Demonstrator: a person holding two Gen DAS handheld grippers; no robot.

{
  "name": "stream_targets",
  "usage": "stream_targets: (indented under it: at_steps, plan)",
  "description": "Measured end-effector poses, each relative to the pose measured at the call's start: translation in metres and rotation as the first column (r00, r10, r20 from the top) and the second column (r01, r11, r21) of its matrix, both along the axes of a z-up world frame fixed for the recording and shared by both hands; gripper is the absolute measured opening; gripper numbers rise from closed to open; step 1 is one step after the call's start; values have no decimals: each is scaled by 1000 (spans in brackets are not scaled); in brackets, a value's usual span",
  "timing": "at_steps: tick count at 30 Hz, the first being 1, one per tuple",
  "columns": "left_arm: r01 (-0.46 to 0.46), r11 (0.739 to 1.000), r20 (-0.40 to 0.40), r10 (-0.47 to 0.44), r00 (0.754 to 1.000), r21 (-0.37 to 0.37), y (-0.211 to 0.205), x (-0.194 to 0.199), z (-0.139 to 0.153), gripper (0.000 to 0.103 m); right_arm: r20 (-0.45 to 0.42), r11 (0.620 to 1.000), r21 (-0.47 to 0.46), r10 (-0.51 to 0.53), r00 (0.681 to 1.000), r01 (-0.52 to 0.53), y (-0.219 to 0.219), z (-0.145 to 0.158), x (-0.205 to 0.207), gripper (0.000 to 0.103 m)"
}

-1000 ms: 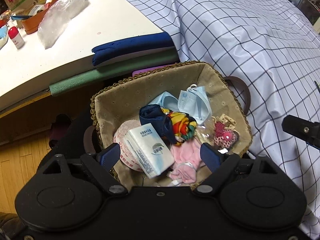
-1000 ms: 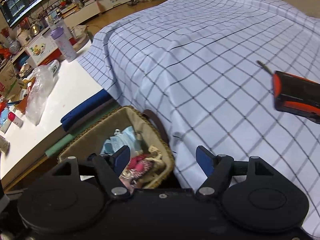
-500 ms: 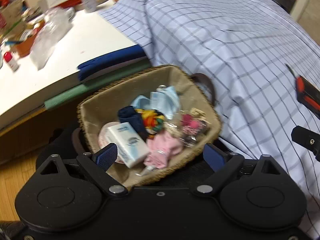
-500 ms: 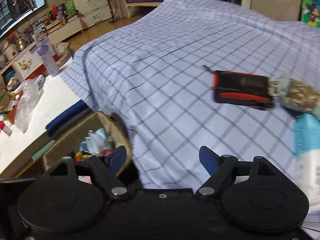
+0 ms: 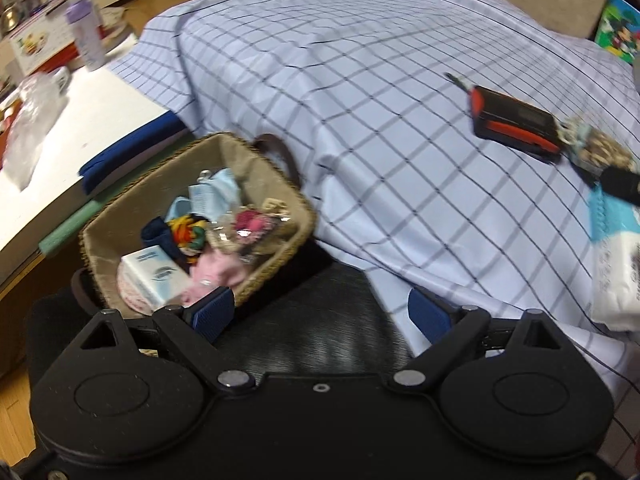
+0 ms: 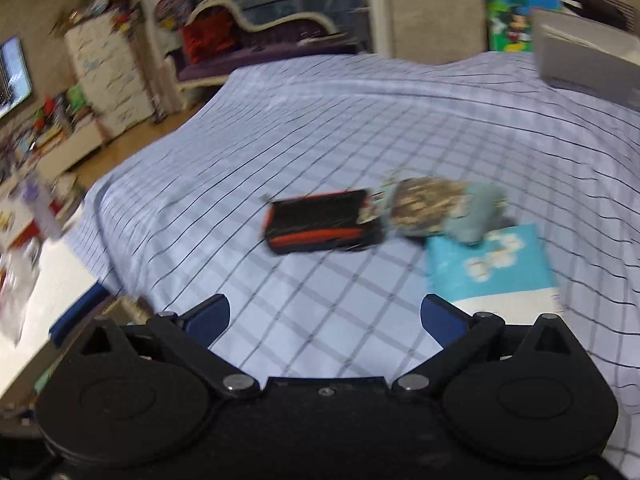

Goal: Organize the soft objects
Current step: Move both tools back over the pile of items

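Left tongs point(image 5: 322, 314) opening, empty | right tongs point(image 6: 325, 317) opening, empty

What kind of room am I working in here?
Likely a lived-in home, a living room or bedroom: a wide surface under a blue checked sheet, a purple chaise sofa behind it, and a white cartoon-printed drawer cabinet.

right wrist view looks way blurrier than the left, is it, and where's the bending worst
Yes: right wrist view is motion-smeared throughout, the black case and room streaked; left wrist view is sharper, basket readable, blur mainly at right; both bend the checked sheet lines toward the edges.
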State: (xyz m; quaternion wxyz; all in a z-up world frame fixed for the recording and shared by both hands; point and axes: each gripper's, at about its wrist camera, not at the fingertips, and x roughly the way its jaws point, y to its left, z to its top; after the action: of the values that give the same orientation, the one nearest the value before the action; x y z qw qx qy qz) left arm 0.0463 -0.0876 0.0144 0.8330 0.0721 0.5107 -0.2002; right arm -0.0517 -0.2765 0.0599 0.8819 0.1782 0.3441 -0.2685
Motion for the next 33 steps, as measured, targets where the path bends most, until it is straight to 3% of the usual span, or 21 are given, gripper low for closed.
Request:
stream_targets:
  at_steps: [9, 20, 25, 28, 33]
  plan:
    - [92, 996, 36, -92, 995, 9, -39, -17, 16, 91, 51, 981, -9, -195, 979, 196, -75, 0, -38, 102]
    - [168, 985, 51, -170, 984, 37, -92, -13, 25, 90, 69, 918, -21, -394, 916, 396, -150, -6, -53, 102]
    - [214, 974, 73, -220, 973, 76, -122, -10, 27, 90, 76, 874, 5, -484, 872, 485, -182, -4, -52, 102]
    - [255, 963, 73, -262, 962, 88, -141, -9, 27, 90, 59, 851, 17, -525, 849, 525, -201, -1, -45, 102]
    - [314, 945, 56, -319, 946, 88, -169, -5, 26, 90, -19, 838, -15, -546, 838, 546, -220, -9, -29, 102]
